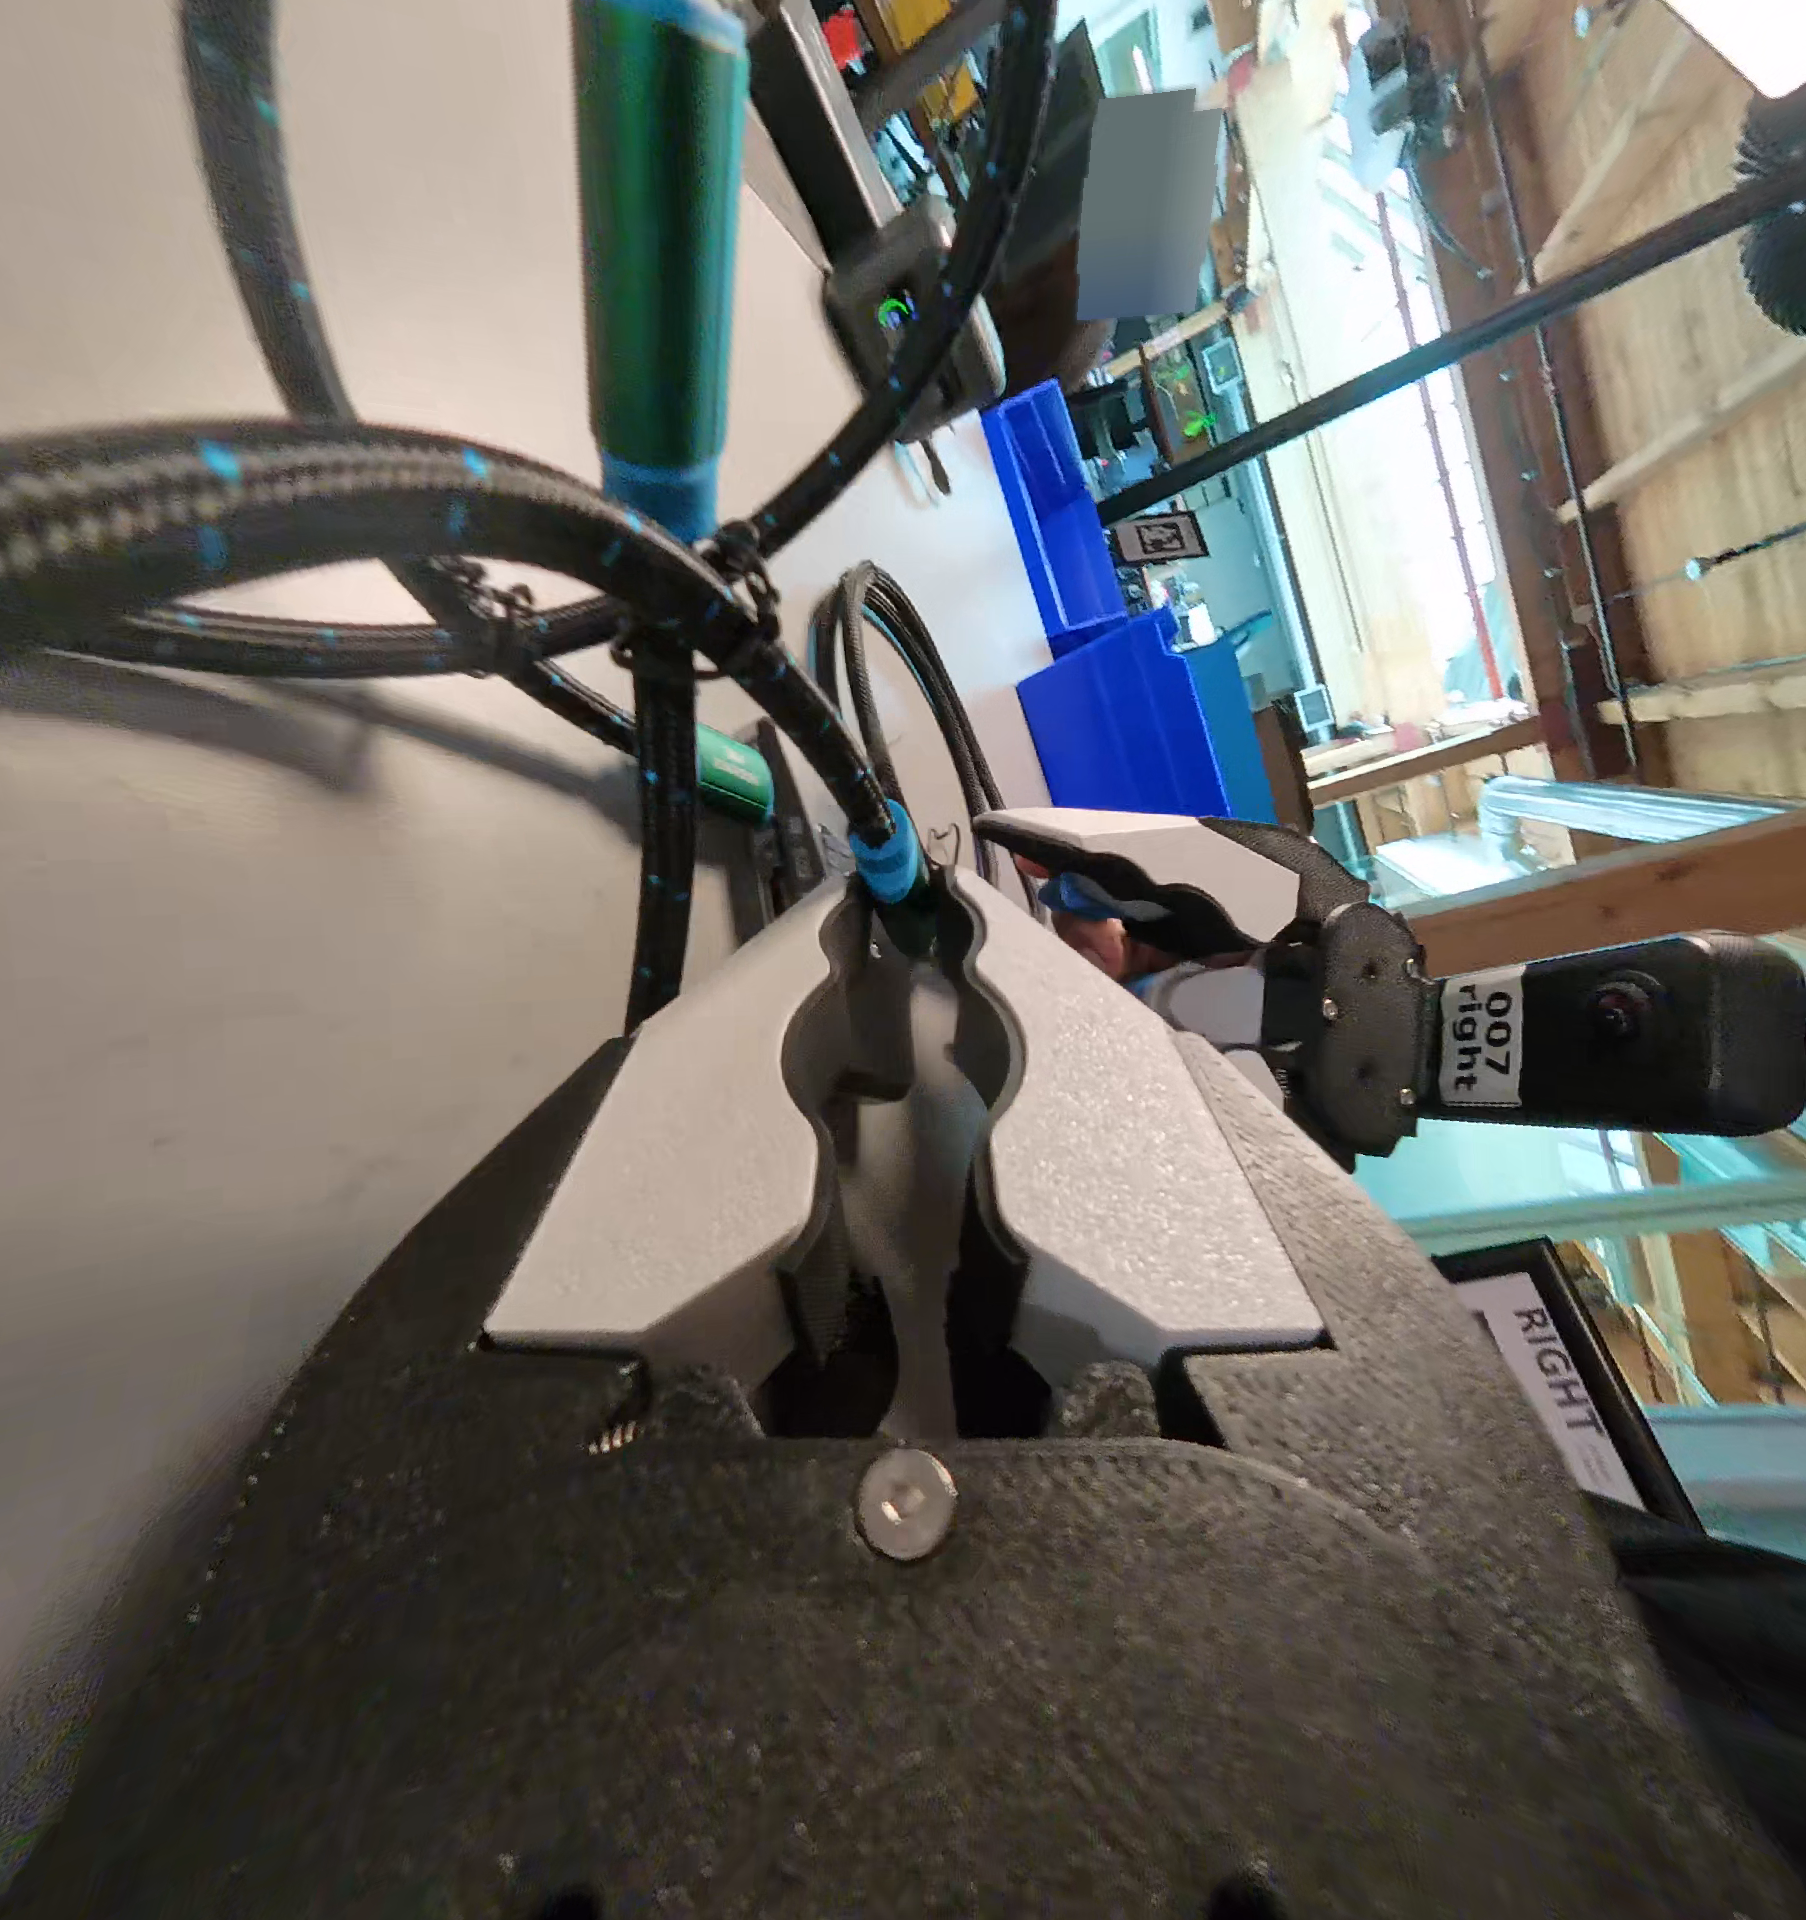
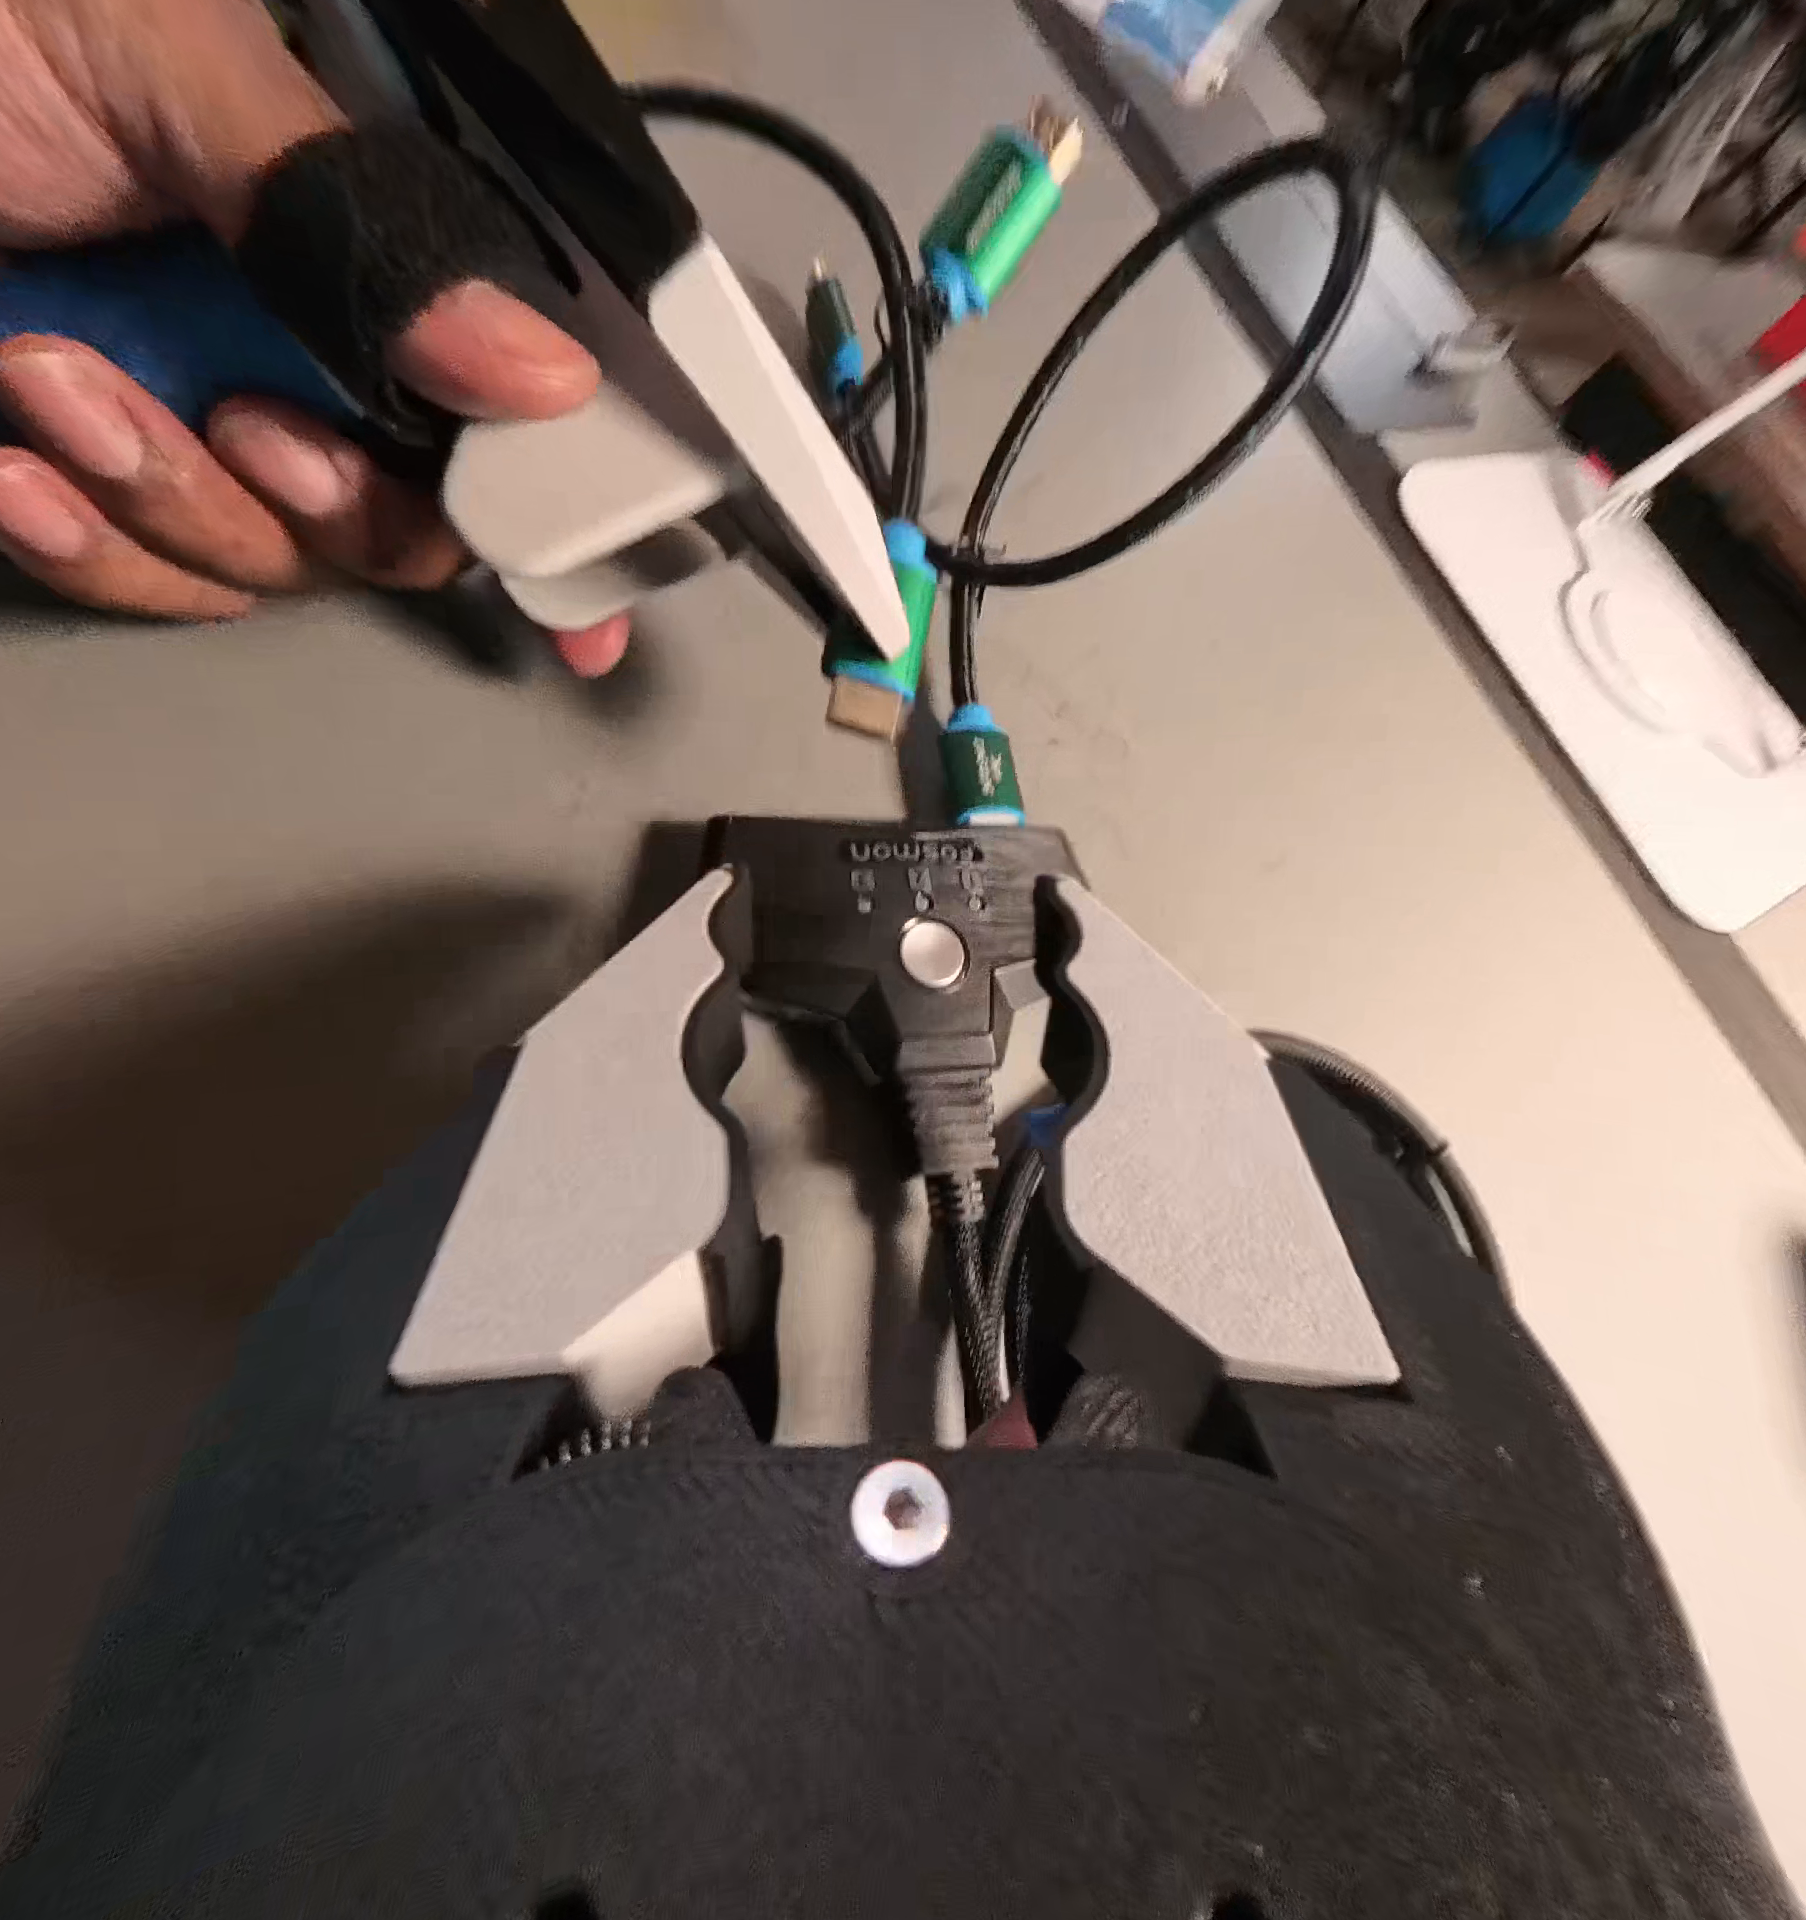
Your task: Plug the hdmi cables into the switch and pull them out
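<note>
My right gripper (image 2: 883, 914) clamps the black switch (image 2: 883, 935); my left gripper (image 1: 904, 914) pinches a green plug (image 2: 883, 649), mostly hidden; blue bins (image 1: 1117, 665), contents unseen.

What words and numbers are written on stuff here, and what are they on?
I don't read writing out; here is where it stands.
White sticker on a black camera: printed writing.
Black-framed white card: a printed word.
Black switch: raised brand, port marks.
Plugged-in green plug: small logo, blurred.
</note>
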